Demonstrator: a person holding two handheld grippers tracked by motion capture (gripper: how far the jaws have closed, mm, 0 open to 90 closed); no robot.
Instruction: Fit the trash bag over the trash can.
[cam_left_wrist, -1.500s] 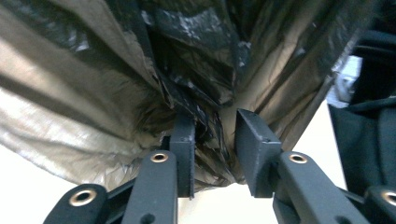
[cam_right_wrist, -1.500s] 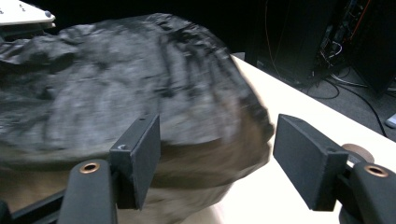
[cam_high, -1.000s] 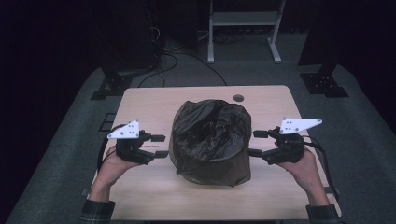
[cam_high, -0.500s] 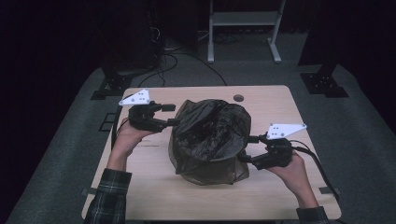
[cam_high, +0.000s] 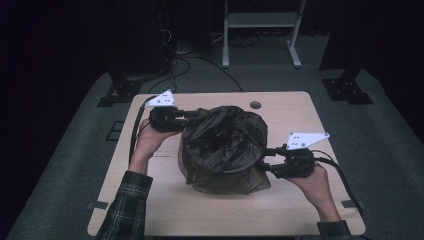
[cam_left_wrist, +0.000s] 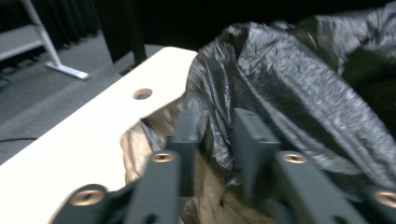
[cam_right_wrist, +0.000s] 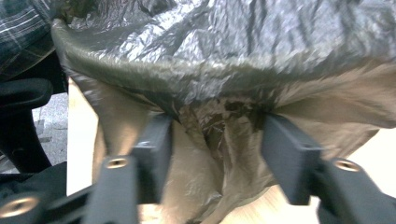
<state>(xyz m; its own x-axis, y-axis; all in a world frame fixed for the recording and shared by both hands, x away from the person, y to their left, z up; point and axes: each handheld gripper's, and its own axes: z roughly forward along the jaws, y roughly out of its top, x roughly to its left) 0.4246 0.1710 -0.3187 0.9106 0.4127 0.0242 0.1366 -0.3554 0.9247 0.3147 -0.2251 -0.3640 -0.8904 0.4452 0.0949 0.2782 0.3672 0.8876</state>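
Note:
A crumpled black plastic bag (cam_high: 225, 145) covers a bulky shape in the middle of the wooden table (cam_high: 300, 210). My left gripper (cam_high: 194, 117) is at the bag's far-left rim. In the left gripper view its jaws have just been closing, and my left gripper (cam_left_wrist: 215, 122) now pinches a fold of the bag (cam_left_wrist: 289, 79). My right gripper (cam_high: 264, 160) is at the bag's right side, low down. Its jaws have just been closing too. In the right gripper view my right gripper (cam_right_wrist: 217, 123) still stands wide, with loose bag film (cam_right_wrist: 233, 46) between the jaws.
A round cable hole (cam_high: 255, 105) lies in the table just beyond the bag. Behind the table stand a white metal frame (cam_high: 260, 30), floor cables (cam_high: 200, 60) and black stand feet (cam_high: 347, 90). The person's plaid sleeve (cam_high: 125, 205) rests at the front left.
The left hand moved from the bag's left side to its far-left rim and closed on a fold. The right hand dropped nearer along the right side and its jaws narrowed.

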